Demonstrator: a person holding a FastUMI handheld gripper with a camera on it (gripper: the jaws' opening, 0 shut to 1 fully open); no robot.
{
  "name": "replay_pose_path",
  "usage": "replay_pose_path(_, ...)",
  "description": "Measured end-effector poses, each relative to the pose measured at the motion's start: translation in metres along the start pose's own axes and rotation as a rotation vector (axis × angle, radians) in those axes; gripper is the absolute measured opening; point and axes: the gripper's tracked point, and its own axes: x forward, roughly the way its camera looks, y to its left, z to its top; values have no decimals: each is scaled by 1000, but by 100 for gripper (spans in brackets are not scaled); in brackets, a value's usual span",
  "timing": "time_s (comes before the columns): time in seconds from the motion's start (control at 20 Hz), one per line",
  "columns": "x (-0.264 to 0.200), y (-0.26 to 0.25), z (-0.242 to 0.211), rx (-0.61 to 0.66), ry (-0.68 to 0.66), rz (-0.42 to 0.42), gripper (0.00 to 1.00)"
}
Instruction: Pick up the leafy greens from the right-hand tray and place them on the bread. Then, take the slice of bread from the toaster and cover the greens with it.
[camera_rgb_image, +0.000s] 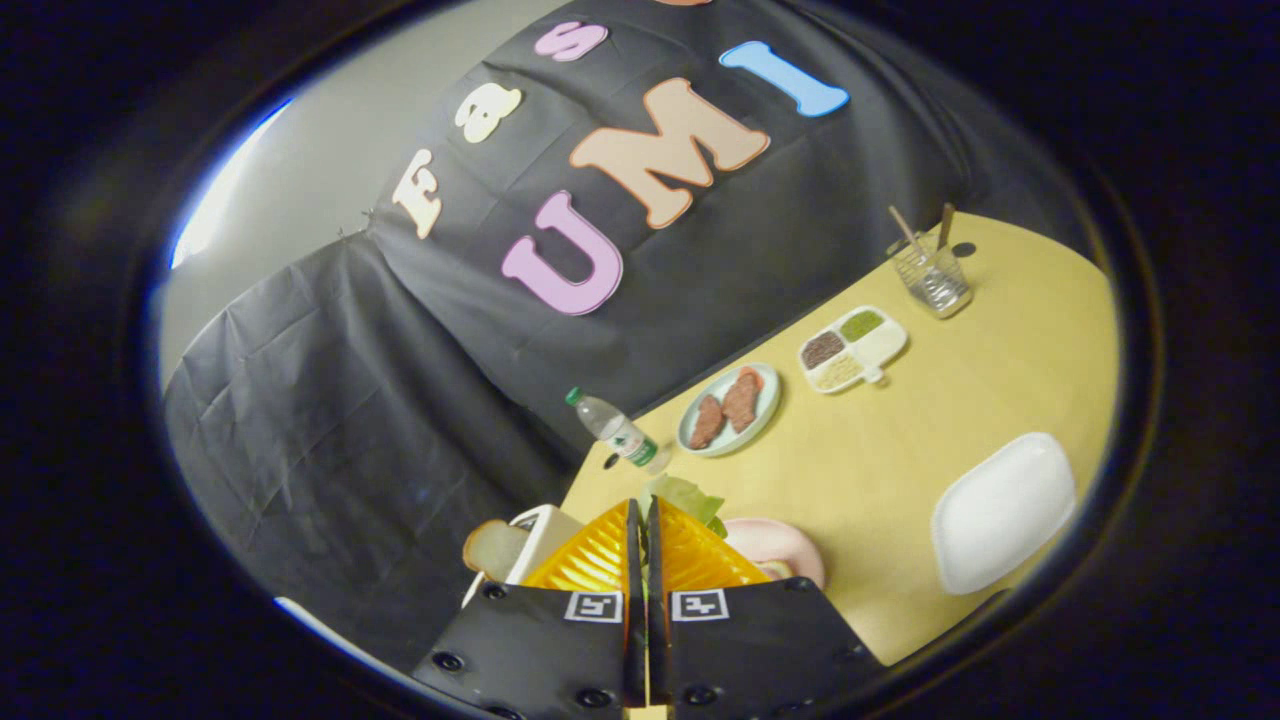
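Gripper (641, 520) fingers pressed together on the leafy greens (690, 497), carried above the table's (900, 440) near edge. Toaster (535, 540) with its bread slice (493, 548) sits just beside the fingers, pink plate (790, 550) on the other side. Step in hand: greens transport. Next move likely calls for lowering onto the bread, then opening.

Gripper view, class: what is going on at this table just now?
A person is working a handheld gripper over a yellow table. Its fingers are closed on a bunch of leafy greens, lifted above a pink plate. Just beside the fingers stands a white toaster with a slice of bread sticking out. Beyond lie a water bottle, a plate of meat, a divided dish, a glass with sticks and an empty white tray.
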Motion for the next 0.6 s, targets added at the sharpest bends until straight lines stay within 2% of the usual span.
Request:
replay_pose_path(0.15, 29, 21, -27, 14, 1, 14, 4)
replay_pose_path(0.25, 45, 18, -43, 23, -2, -7, 4)
replay_pose_path(0.4, 55, -12, -67, 22, 11, -82, 4)
replay_pose_path(0.6, 48, -53, -73, 1, 0, -184, 4)
